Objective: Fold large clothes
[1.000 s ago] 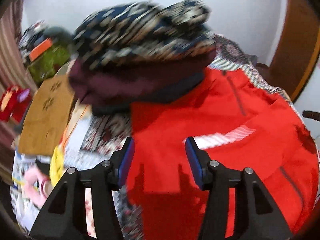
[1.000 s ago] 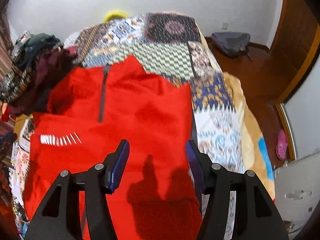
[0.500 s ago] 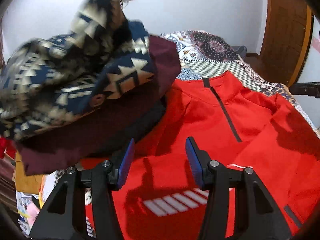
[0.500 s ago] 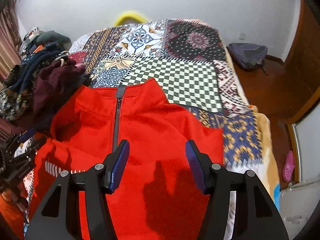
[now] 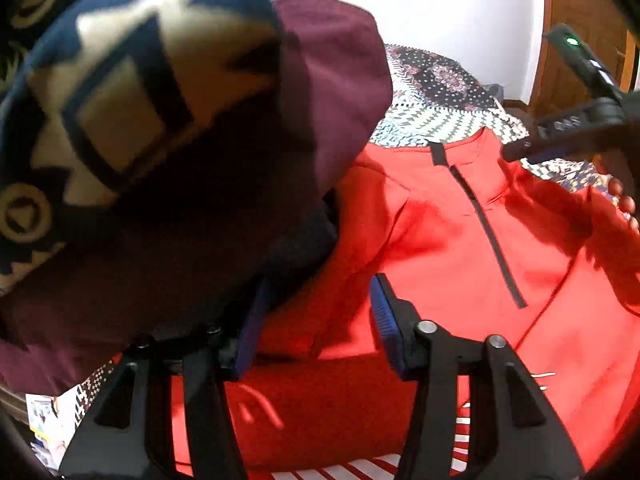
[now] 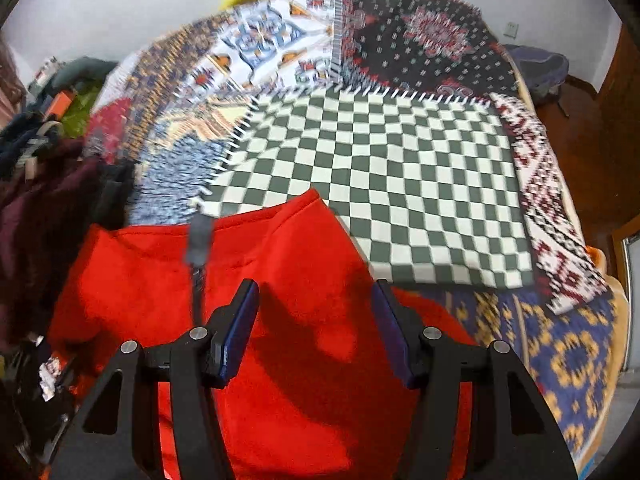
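Nearer now: patchwork bedspread [image 6: 400, 168], perhaps bed.

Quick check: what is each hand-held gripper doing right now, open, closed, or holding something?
Left hand-held gripper: open, jaws just closing a little over the red jacket, nothing gripped.
Right hand-held gripper: open, empty, above the jacket.

left wrist — close, steeply down | right wrist — likewise | shared: red jacket [image 5: 460, 240] (collar, zip)

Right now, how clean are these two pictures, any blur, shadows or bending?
Left wrist view: the patterned pile looms close, soft and dark; the red jacket is fairly sharp. Right wrist view: the patchwork bedspread is smeared, its checks bend, and dark shadows fall on the jacket.
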`<state>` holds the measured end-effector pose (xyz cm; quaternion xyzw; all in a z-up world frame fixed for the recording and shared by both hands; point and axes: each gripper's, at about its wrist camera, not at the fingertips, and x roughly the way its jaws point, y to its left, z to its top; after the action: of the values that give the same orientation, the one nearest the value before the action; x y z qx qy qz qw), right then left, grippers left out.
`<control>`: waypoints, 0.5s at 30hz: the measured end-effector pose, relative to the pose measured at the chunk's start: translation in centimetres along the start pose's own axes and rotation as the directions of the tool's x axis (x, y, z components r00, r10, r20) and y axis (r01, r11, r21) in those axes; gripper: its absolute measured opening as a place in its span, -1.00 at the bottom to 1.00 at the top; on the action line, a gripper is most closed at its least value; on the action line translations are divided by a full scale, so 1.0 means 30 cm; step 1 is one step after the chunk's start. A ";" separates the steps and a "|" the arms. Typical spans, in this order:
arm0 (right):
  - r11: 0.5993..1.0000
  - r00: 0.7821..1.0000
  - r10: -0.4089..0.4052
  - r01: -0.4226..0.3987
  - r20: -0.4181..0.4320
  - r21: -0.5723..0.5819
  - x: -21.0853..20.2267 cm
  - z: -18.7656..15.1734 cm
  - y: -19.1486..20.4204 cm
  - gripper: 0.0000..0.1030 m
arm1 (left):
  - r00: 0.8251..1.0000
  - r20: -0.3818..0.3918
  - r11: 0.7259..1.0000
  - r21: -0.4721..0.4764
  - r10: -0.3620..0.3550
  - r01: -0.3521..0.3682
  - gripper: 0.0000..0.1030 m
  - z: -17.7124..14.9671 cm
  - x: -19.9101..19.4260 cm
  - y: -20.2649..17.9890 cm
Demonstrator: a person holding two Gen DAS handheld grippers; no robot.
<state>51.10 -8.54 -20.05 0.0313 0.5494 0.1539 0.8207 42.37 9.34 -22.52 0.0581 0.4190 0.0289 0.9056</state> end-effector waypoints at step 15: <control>0.994 0.985 0.110 -0.105 0.132 -0.039 -0.286 -0.123 0.052 -0.75 | 0.995 -0.033 0.990 -0.104 -0.099 0.096 -0.97 -0.022 -0.076 0.063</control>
<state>44.40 -9.95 -13.51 0.0580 0.4882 0.2043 0.8465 40.39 11.02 -20.97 -0.0096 0.4364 0.0071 0.8997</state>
